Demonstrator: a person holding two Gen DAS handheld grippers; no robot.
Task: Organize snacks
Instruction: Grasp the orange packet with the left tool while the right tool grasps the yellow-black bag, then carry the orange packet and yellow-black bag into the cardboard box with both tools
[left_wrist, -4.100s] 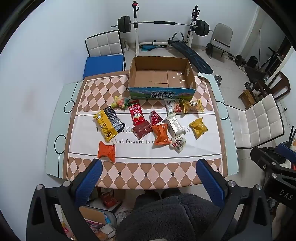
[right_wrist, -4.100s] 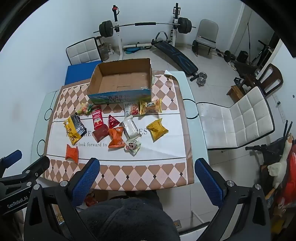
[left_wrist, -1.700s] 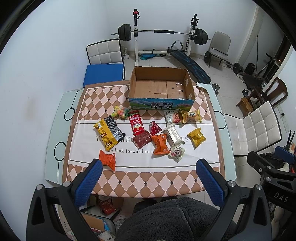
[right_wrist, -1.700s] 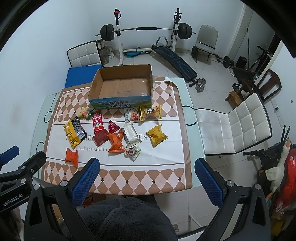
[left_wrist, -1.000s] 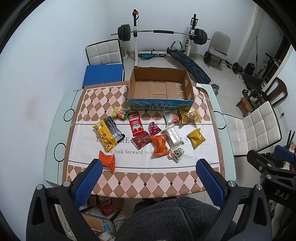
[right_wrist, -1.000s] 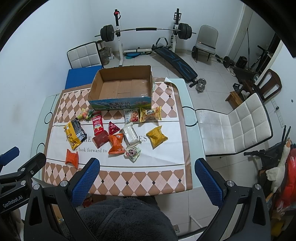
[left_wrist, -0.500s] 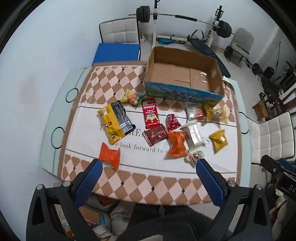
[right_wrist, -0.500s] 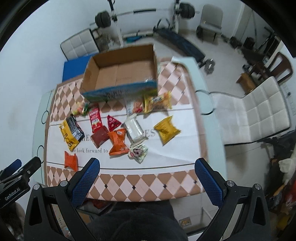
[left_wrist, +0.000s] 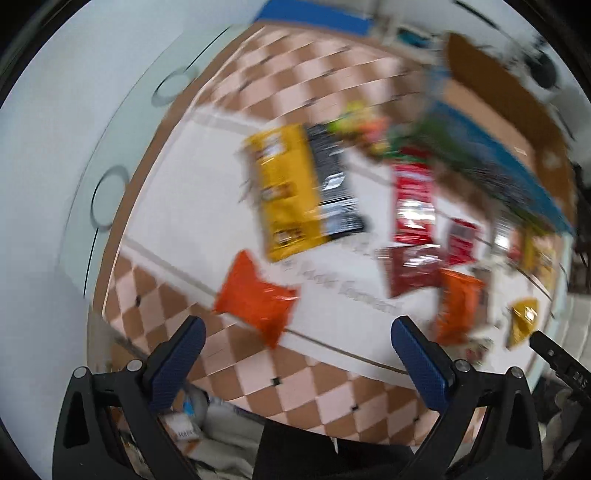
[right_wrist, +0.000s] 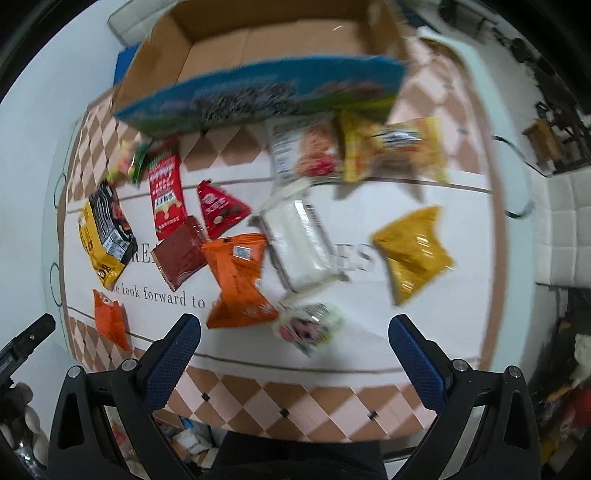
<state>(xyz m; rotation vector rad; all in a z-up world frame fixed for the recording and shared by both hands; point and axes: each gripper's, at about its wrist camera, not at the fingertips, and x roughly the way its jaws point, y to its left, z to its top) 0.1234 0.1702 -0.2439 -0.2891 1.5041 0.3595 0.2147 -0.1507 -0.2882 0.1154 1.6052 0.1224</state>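
Note:
Several snack packets lie on the table's white and checkered cloth (right_wrist: 369, 325) in front of an empty cardboard box (right_wrist: 266, 48). In the blurred left wrist view, my left gripper (left_wrist: 297, 354) is open above the near left part of the table, close to a small orange packet (left_wrist: 255, 299) and a yellow and black bag (left_wrist: 295, 188). My right gripper (right_wrist: 295, 350) is open too, hovering over a larger orange packet (right_wrist: 238, 280), a small white and pink packet (right_wrist: 308, 326), a clear white packet (right_wrist: 301, 243) and a yellow packet (right_wrist: 413, 251). Neither gripper holds anything.
The box (left_wrist: 517, 122) stands at the table's far side with its blue printed front (right_wrist: 266, 96) facing me. A white padded chair (right_wrist: 569, 229) stands to the right of the table. Clutter lies on the floor below the near edge. Gym gear stands behind the box.
Both grippers have dropped fast toward the table, so the snacks look much larger and blurred. The left one swung toward the table's left side. The snacks themselves have not moved.

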